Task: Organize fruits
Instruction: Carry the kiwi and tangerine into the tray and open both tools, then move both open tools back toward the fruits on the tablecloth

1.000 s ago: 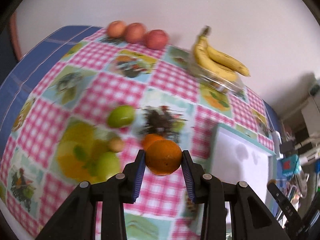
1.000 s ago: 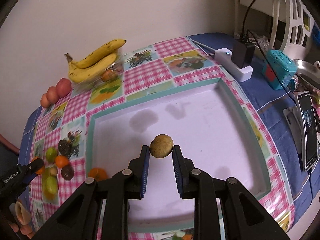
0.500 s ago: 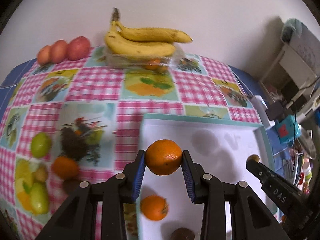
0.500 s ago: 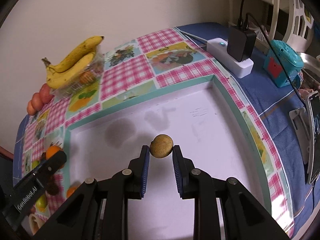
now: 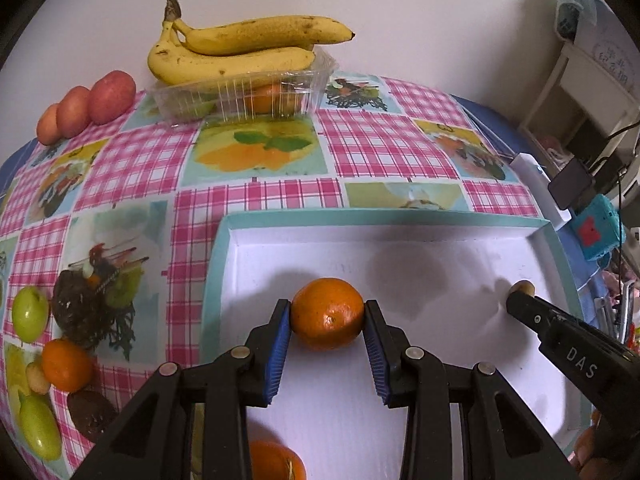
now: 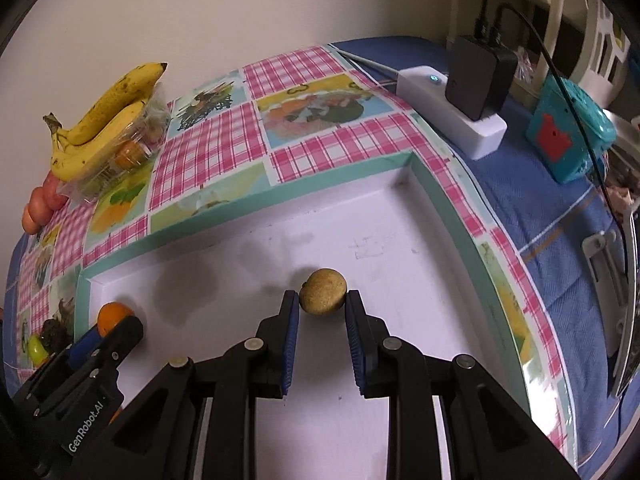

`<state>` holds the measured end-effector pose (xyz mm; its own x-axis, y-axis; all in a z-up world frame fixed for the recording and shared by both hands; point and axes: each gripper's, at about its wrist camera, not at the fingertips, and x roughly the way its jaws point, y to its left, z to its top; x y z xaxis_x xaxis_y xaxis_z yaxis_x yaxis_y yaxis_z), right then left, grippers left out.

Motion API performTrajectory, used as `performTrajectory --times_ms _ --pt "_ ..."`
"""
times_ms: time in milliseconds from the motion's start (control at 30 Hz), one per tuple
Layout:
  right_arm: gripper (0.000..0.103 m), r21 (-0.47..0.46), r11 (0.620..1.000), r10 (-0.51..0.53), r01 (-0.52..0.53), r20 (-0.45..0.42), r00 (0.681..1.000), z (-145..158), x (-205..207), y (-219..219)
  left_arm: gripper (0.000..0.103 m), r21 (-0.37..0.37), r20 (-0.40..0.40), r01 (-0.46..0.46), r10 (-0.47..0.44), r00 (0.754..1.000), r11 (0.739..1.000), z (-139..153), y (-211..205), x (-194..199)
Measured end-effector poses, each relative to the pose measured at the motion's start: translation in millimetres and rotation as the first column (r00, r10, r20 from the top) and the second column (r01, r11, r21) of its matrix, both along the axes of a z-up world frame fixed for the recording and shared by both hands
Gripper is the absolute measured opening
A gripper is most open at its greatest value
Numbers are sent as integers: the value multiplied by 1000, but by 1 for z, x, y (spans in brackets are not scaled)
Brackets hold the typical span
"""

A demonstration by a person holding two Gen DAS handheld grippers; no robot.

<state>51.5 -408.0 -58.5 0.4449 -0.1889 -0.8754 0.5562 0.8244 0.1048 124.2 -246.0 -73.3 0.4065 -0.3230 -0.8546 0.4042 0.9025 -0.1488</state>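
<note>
Your left gripper is clamped on a glossy, dimpled mandarin. Your right gripper, marked "DAS", pinches a small speckled brown fruit. The left one reads "GenRobot.AI"

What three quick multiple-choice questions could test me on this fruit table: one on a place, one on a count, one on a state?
1. Where do the bananas lie?
A. in the white tray
B. on top of the clear plastic container
C. on the blue cloth

2. How many reddish fruits sit in a row left of the container?
A. one
B. three
C. five

3. What does the right gripper hold?
A. nothing
B. an orange
C. a small brown fruit

Answers:
1 B, the bunch rests across the container's rim.
2 B, three stand side by side by the wall.
3 C, the small brown fruit sits clamped between its blue pads above the white tray; the orange is in the left gripper.
</note>
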Motion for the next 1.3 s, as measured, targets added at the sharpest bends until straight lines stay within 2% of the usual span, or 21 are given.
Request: performTrajectory --times_ms 433,467,567,600,700,800,967,1033,1067,1100,1167,1233,1300 --pt "26 -5 1000 -9 9 -14 1000 1 3 0 39 8 -22 8 -7 1000 1000 -1 2 2" --pt "27 -5 1000 -10 10 -11 1000 2 2 0 41 9 -24 7 -7 1000 1000 0 2 2" --pt "46 -2 1000 -12 12 4 1000 8 0 0 52 19 -29 1 0 1000 1000 3 5 0" --pt "46 -2 1000 -13 13 9 1000 10 -1 1 56 15 -31 -3 3 1000 1000 6 7 -1" --pt "47 -9 1000 -23 24 11 1000 18 -4 2 57 -1 -34 -18 18 999 1000 17 13 -4" --pt "47 -9 1000 -19 19 14 1000 24 -9 5 63 -15 -33 -34 33 999 999 28 22 -7" --pt "47 -26 1000 -16 17 7 1000 33 -19 8 66 -1 -12 -64 64 998 998 44 41 -9" --pt "55 -34 999 -14 14 1 1000 35 -24 10 77 -2 -7 -81 81 997 997 50 52 -9" --pt "69 -38 999 -13 13 -1 1000 36 -26 11 80 1 -2 -88 88 996 996 52 57 -9" --pt "78 -44 999 -13 13 0 1000 38 -29 12 85 6 4 -99 98 995 995 55 63 -9" --pt "82 -58 998 -9 9 -3 1000 40 -33 15 91 12 12 -121 121 993 993 58 75 -10" --pt "85 -67 998 -1 0 -5 1000 41 -37 18 102 13 17 -152 152 988 988 60 88 -10" --pt "89 -71 997 5 -5 2 1000 41 -42 23 103 12 20 -184 184 983 983 61 102 -11"
